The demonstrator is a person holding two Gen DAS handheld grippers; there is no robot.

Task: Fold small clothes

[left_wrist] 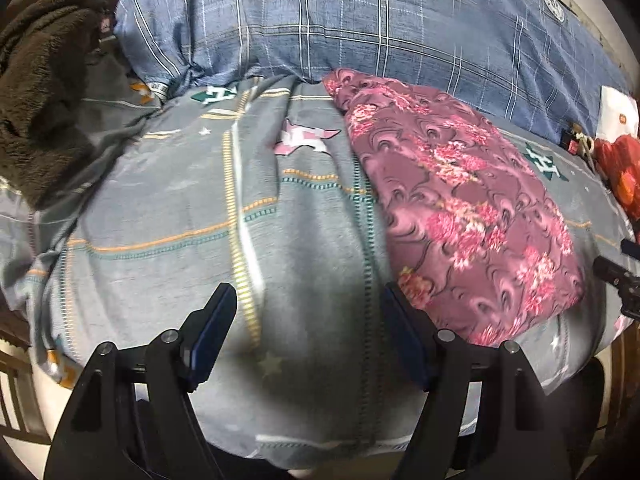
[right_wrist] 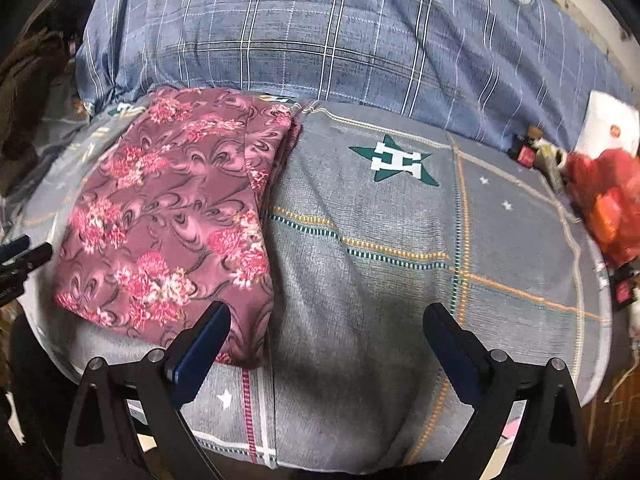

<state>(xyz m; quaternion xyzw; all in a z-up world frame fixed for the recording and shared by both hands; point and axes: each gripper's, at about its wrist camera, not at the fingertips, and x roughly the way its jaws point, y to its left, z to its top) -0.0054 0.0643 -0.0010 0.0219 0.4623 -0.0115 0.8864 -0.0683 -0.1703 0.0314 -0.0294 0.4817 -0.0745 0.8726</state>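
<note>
A folded pink floral garment (left_wrist: 464, 204) lies flat on the grey patterned bedsheet (left_wrist: 180, 200). In the right wrist view the same garment (right_wrist: 172, 216) sits left of centre. My left gripper (left_wrist: 308, 300) hovers open over bare sheet, just left of the garment's near corner, nothing between its fingers. My right gripper (right_wrist: 326, 320) stands wide open above the sheet (right_wrist: 380, 280); its left finger (right_wrist: 204, 344) overlaps the garment's near right corner in the picture, and no cloth is pinched. The tip of the other gripper shows at each view's edge.
A blue plaid quilt (left_wrist: 360, 20) is bunched along the far side. A brown fleece blanket (left_wrist: 36, 92) lies at the far left. A red bag (right_wrist: 608, 200), a white box (right_wrist: 608, 128) and small items sit at the right. The bed's near edge runs below the grippers.
</note>
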